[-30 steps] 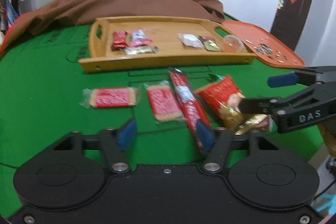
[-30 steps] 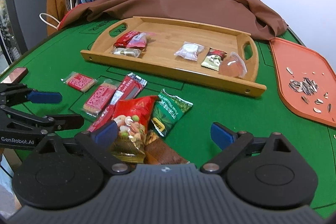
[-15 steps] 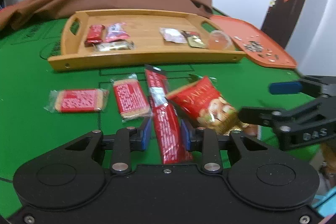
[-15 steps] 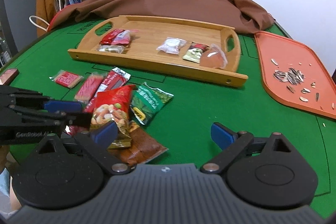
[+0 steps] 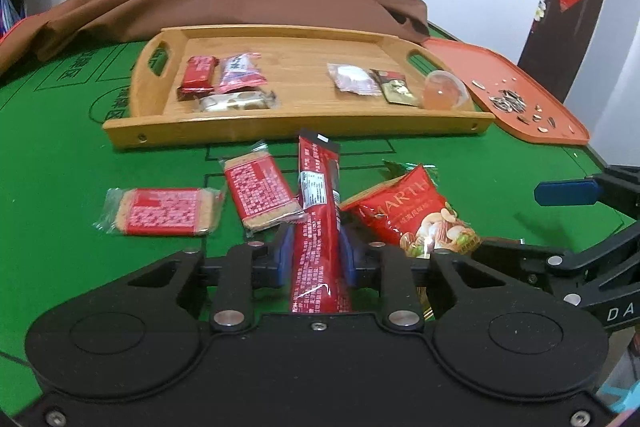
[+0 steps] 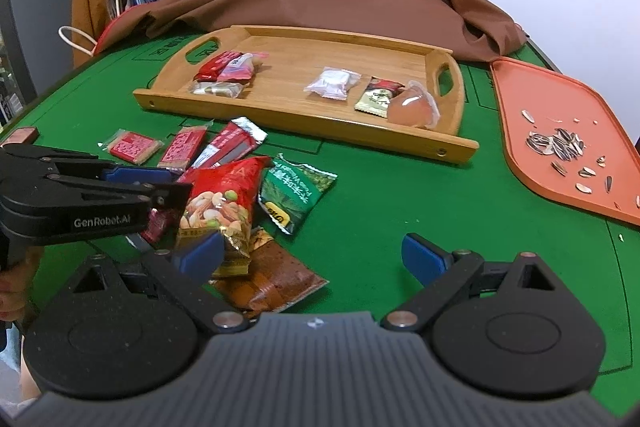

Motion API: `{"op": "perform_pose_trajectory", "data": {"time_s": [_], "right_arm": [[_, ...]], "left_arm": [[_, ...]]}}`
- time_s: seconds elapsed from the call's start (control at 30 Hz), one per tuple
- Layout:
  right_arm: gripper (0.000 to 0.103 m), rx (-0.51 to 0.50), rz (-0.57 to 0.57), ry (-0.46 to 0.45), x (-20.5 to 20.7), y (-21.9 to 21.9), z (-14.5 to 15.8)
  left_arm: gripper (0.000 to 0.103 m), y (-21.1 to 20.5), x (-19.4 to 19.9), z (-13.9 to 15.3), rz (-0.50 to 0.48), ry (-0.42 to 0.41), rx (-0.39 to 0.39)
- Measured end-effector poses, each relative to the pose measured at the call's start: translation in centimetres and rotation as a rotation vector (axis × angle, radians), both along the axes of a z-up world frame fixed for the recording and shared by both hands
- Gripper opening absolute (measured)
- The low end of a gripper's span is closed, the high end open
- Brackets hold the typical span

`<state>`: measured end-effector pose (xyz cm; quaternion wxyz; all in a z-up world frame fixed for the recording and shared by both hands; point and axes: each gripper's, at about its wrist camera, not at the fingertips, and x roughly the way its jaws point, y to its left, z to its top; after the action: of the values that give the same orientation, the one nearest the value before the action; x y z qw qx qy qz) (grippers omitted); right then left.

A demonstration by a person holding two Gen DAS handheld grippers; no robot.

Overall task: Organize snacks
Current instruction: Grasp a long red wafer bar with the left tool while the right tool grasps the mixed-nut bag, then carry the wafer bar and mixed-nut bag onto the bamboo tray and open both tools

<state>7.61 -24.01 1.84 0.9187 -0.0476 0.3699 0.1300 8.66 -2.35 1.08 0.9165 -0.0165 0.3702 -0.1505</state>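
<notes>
My left gripper (image 5: 316, 251) is closing on a long red snack stick (image 5: 318, 187) that lies on the green table; its blue pads touch both sides of the wrapper. Left of the stick lie two red biscuit packets (image 5: 160, 213) (image 5: 260, 195). A red nut bag (image 5: 412, 213) lies to its right. My right gripper (image 6: 312, 255) stands open over bare felt, just right of the nut bag (image 6: 222, 199), a green packet (image 6: 296, 193) and a brown packet (image 6: 268, 279). The wooden tray (image 5: 296, 123) beyond holds several small snacks.
An orange tray (image 6: 532, 119) with sunflower seeds (image 6: 554, 145) sits at the right edge. Brown cloth (image 5: 240, 3) is bunched behind the wooden tray. Bags hang at the far left. A hand (image 6: 12, 291) grips the left tool.
My left gripper moved over the red stick and its jaws narrowed from wide open to touching the wrapper. The right gripper stayed open and barely moved.
</notes>
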Motion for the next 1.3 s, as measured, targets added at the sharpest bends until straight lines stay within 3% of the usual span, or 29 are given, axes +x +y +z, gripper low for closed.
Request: {"op": "perform_pose_trajectory", "data": {"time_s": [0.47,0.63,0.93,1.1,1.3], "right_arm": [[0.099,0.013,0.113,0.006,0.3,3.6,-0.5],[0.090,0.012,0.155,0.017,0.3,5.3,-0.7],[0.075,-0.014,0.144,0.012,1.0,6.8,-1.0],[0.053,0.002,0.107,0.015,1.4,6.5,-0.9],[0.050,0.044,0.077,0.038,1.5,5.2,-0.7]], "left_arm": [[0.019,4.0,-2.2,0.8,0.057,-0.019,0.033],[0.023,4.2,-2.4,0.9,0.067,-0.046,0.056],[0.024,3.8,-1.1,0.2,0.048,-0.015,0.024],[0.024,3.6,-0.7,0.1,0.042,-0.015,0.017],[0.031,3.1,-0.4,0.0,0.028,-0.023,0.006]]}}
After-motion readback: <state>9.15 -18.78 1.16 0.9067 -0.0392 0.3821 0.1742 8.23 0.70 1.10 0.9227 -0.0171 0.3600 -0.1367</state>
